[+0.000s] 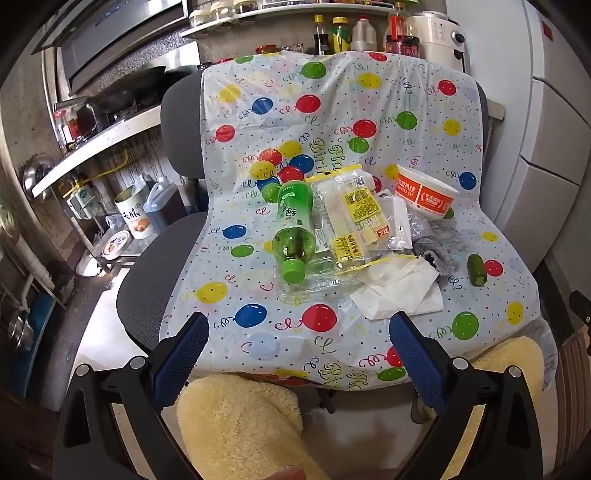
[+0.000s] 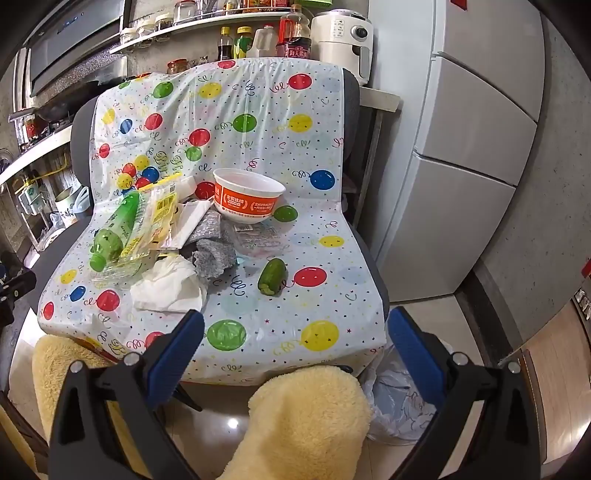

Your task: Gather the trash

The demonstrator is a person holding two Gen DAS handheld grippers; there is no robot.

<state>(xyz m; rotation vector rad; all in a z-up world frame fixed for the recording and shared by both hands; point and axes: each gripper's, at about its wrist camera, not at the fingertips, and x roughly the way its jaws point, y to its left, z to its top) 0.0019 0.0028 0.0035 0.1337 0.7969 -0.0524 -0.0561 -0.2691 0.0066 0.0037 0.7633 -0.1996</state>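
Note:
Trash lies on a chair draped with a balloon-print plastic sheet (image 1: 332,110). In the left wrist view I see a green bottle (image 1: 291,229) lying on a clear plastic tray, yellow wrappers (image 1: 354,221), a white tissue (image 1: 399,291), grey crumpled cloth (image 1: 437,247), an orange-and-white paper bowl (image 1: 424,194) and a green cucumber piece (image 1: 476,269). The right wrist view shows the bottle (image 2: 114,229), tissue (image 2: 170,284), bowl (image 2: 247,197) and cucumber piece (image 2: 272,276). My left gripper (image 1: 299,349) is open and empty before the seat's front edge. My right gripper (image 2: 295,345) is open and empty there too.
A plastic-lined trash bag (image 2: 399,398) sits on the floor at the chair's right front. Yellow fleece-covered knees (image 1: 236,428) are below the grippers. A fridge (image 2: 472,147) stands to the right. A kitchen counter with bottles (image 1: 343,35) is behind the chair.

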